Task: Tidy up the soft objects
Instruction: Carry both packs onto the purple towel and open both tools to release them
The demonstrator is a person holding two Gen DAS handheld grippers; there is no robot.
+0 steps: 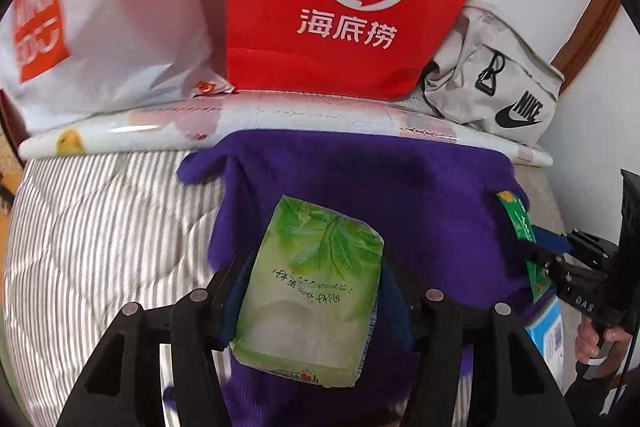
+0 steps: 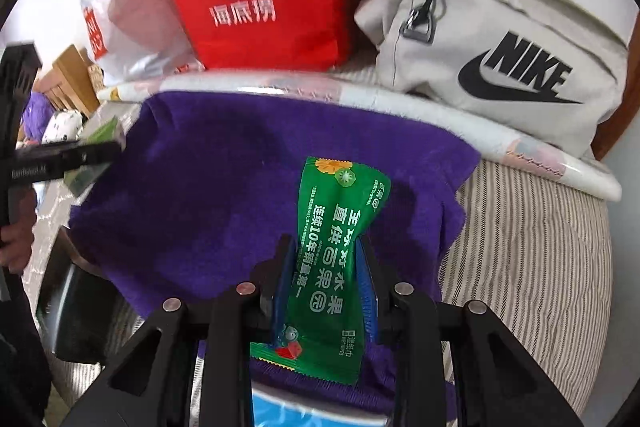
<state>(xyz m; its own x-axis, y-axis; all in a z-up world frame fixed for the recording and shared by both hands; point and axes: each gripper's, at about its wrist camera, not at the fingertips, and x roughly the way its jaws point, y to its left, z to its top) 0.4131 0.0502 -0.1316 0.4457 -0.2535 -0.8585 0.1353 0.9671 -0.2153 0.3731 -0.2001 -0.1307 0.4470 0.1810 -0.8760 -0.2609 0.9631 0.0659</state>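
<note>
A pale green tissue pack (image 1: 308,291), soft and plump with a leaf print and a clear window showing white tissues, is clamped by its long sides between the left tool's (image 1: 310,291) fingers, tilted slightly and held above a purple knitted cloth (image 1: 360,187). A dark green wet-wipes sachet (image 2: 330,267) with white Chinese lettering and fruit pictures is pinched at its middle, so its sides pucker, in the right tool (image 2: 326,279). The purple cloth lies spread flat on a striped bed.

Fuzzy purple cloth (image 2: 224,187) — glossy plastic packets (image 2: 332,259)
</note>
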